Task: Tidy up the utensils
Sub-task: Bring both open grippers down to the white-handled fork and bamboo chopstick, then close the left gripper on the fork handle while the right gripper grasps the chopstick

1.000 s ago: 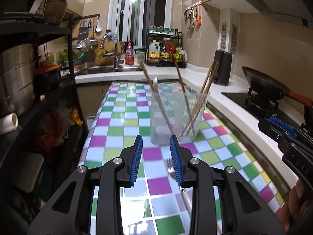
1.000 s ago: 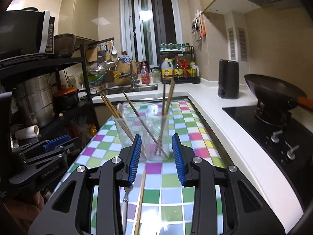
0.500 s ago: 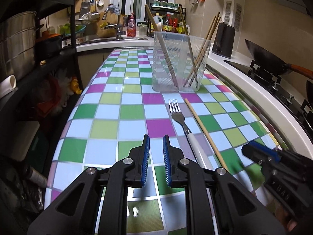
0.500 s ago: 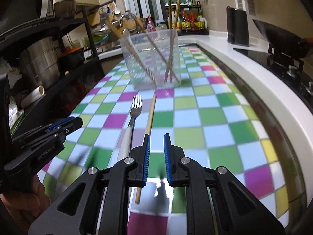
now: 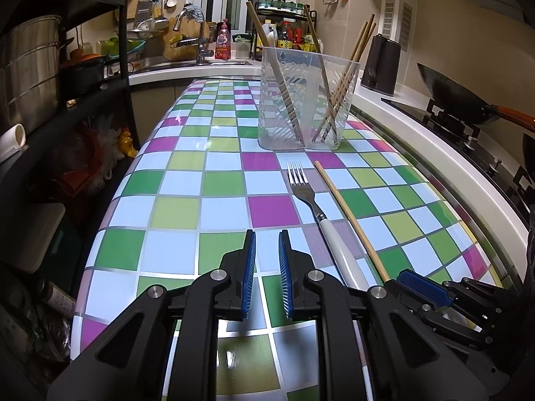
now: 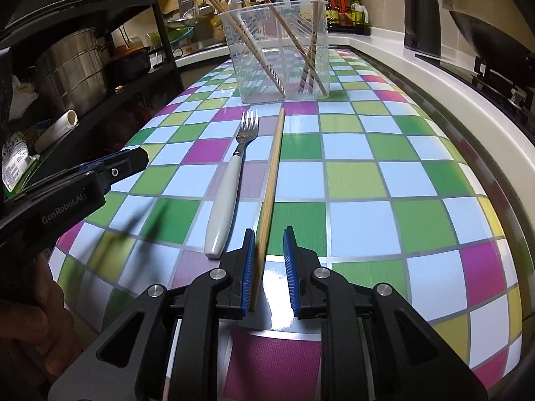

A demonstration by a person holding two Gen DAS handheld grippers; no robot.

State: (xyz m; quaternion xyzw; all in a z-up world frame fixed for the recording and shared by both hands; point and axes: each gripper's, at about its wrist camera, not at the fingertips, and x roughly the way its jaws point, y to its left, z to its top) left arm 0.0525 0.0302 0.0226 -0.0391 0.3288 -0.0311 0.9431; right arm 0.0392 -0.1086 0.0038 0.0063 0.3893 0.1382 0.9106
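Note:
A clear plastic holder [image 5: 309, 118] [image 6: 264, 23] with several chopsticks stands far up the checkered table [image 5: 187, 207]. Before it lie a white-handled fork [image 5: 314, 207] [image 6: 230, 180] and a single wooden chopstick [image 5: 347, 214] [image 6: 272, 173], side by side. My left gripper [image 5: 267, 234] hovers low over bare table left of the fork, its jaws a narrow gap apart with nothing between them. My right gripper [image 6: 269, 232] straddles the chopstick's near end. Its jaws are opening, and the stick lies against the left pad, clear of the right one.
A black rack with steel pots [image 5: 30, 67] lines the left side. A white counter edge [image 5: 434, 140], a stove and a wok [image 5: 451, 100] run along the right. A sink [image 5: 200, 61] and bottles sit at the back. A hand [image 6: 30, 317] holds the left gripper.
Both grippers have sunk close to the table and their jaws have narrowed. The right gripper has come over the chopstick's near end and its jaws have widened a little since half a second ago.

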